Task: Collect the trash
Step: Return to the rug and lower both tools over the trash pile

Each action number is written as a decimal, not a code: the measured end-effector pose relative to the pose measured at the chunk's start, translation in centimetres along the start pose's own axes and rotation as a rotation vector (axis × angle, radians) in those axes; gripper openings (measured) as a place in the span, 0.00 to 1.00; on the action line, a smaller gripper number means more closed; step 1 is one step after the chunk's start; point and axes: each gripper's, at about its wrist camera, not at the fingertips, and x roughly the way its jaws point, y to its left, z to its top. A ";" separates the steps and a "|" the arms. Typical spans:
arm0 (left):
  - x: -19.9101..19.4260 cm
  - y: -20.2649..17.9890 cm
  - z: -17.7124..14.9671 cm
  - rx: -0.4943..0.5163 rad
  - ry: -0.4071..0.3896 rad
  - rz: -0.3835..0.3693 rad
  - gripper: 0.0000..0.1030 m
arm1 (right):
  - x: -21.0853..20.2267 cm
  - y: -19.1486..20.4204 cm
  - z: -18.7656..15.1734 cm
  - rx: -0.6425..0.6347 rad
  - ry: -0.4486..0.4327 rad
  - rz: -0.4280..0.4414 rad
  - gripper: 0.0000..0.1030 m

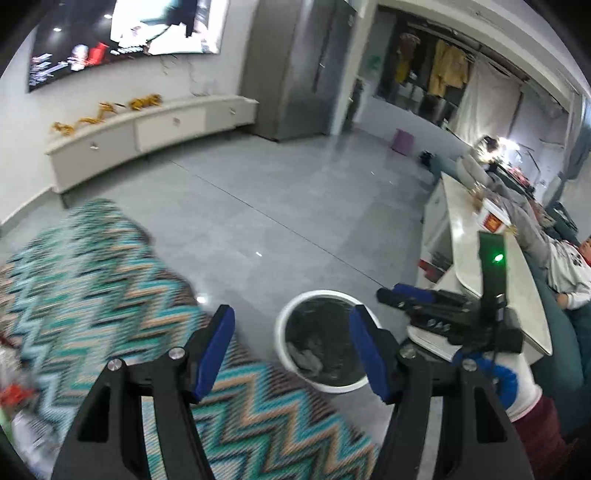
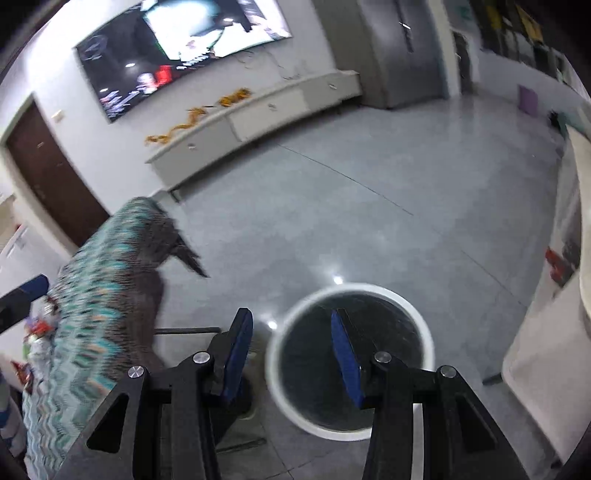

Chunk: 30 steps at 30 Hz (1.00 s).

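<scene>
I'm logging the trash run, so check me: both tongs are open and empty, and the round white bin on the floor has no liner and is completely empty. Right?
Not quite. The left wrist view shows the white bin has a dark liner with crumpled trash already in the bottom. The rest holds: the left tongs and right tongs are both open and empty, and the bin stands on the floor.

Grey tiled floor (image 1: 280, 206) with bright light spots. A big screen (image 1: 125, 33) hangs on the white wall (image 1: 22, 122) above a long, low white cabinet (image 1: 147, 127). A tall grey cupboard (image 1: 295, 70) stands beside it. A dark brown door (image 2: 48, 177) is at the left. A zigzag cloth (image 1: 92, 266) covers furniture nearby.
</scene>
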 end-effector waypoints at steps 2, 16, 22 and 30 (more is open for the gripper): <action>-2.7 1.8 -1.1 -0.021 -0.032 0.045 0.61 | -0.8 3.0 0.5 -0.049 -0.017 0.035 0.41; -18.1 14.1 -11.0 -0.275 -0.193 0.344 0.61 | -1.6 23.3 0.5 -0.394 -0.008 0.255 0.41; -22.3 19.8 -16.3 -0.391 -0.212 0.476 0.61 | 0.0 30.4 -1.6 -0.522 0.060 0.325 0.41; -24.3 25.9 -21.2 -0.498 -0.195 0.556 0.61 | 2.5 39.0 -5.4 -0.674 0.162 0.404 0.43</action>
